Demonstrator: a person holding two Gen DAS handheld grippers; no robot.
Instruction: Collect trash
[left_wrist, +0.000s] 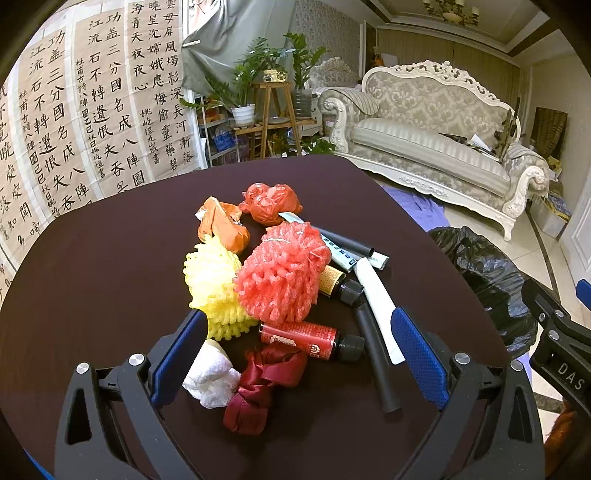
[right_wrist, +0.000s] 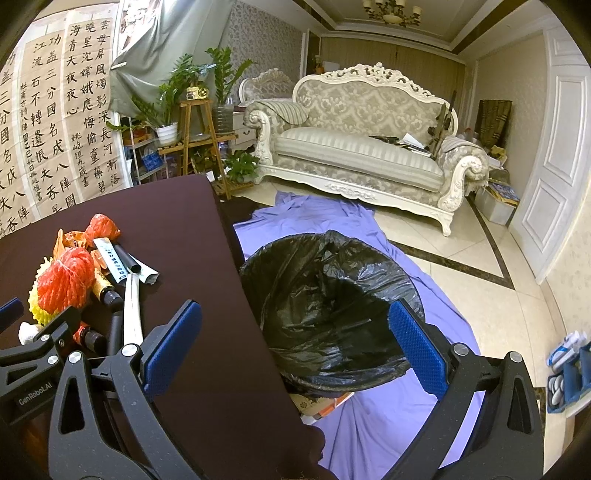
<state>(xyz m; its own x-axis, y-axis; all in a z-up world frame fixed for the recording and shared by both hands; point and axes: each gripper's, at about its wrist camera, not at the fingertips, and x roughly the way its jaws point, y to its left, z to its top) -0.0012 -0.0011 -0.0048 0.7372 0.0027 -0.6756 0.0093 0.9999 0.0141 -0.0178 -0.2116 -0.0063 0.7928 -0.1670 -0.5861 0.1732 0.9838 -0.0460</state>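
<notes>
Trash is still lying in a heap at the middle of a dark table (left_wrist: 92, 295) as both claws are hanging spread wide and carrying nothing, so the collecting appears barely begun. The left claw (left_wrist: 295, 354) is hovering low over the near side of the heap, its blue pads flanking a white paper wad (left_wrist: 212, 376), a crumpled dark red ribbon (left_wrist: 262, 384) and a small red bottle (left_wrist: 306, 338), without visibly touching any of them. Behind these, a pink foam net (left_wrist: 284, 273) and a yellow foam net (left_wrist: 214, 284) are sitting side by side, with an orange bag (left_wrist: 223, 225) and a red plastic bag (left_wrist: 269, 203) at the far side of the heap; to its right, black tubes (left_wrist: 376, 358), a white strip (left_wrist: 376, 291) and a brown bottle (left_wrist: 338, 282) are lying together. The right claw (right_wrist: 295, 347) is waiting off the table's right edge, above a bin lined with a black bag (right_wrist: 328, 306) standing on a purple sheet (right_wrist: 424, 413). The bag's inside is too dark to show whether anything has gone in, and its near rim is partly hidden by the claw. What is lying beneath the foam nets is covered, the labels on the bottles are too small to read, and the table's near edge is cut off behind the left claw.
</notes>
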